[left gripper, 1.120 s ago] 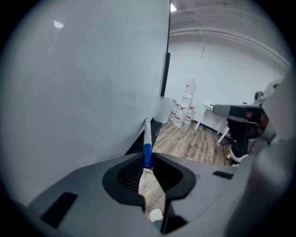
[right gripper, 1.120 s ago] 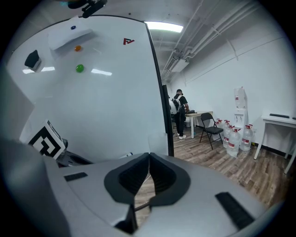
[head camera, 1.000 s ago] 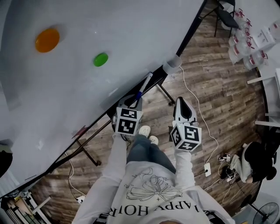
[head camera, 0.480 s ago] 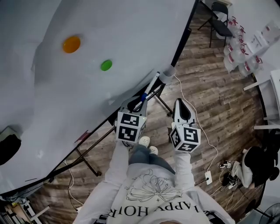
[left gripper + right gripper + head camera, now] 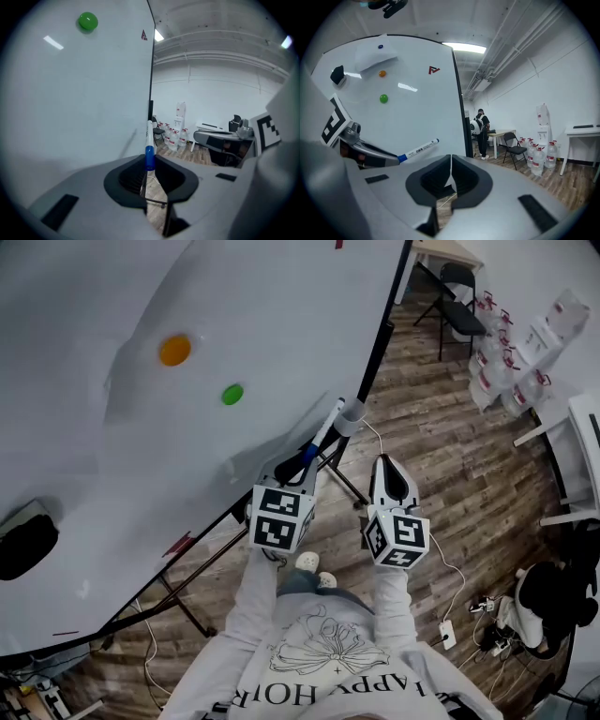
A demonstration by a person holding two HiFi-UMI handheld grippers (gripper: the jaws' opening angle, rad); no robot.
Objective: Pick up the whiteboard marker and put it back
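My left gripper [image 5: 302, 463] is shut on the blue end of a white whiteboard marker [image 5: 322, 434], which sticks out forward close to the big whiteboard [image 5: 141, 474]. In the left gripper view the marker [image 5: 149, 140] rises from between the jaws beside the board's black right edge. The right gripper view shows the marker [image 5: 418, 150] held up in front of the board by the left gripper [image 5: 396, 159]. My right gripper [image 5: 390, 470] hangs beside it over the floor; its jaws [image 5: 451, 176] are closed together with nothing between them.
An orange magnet [image 5: 174, 350], a green magnet [image 5: 232, 394] and a black eraser [image 5: 26, 546] sit on the board. The board's stand legs [image 5: 178, 596] and a cable [image 5: 441, 549] lie on the wood floor. Water bottles [image 5: 541, 157], a folding chair [image 5: 515, 146] and a person [image 5: 480, 133] are farther off.
Both grippers have risen. The left one carried the marker up from near the board's lower edge to in front of the board's surface. The head view has tilted, showing more of the board.
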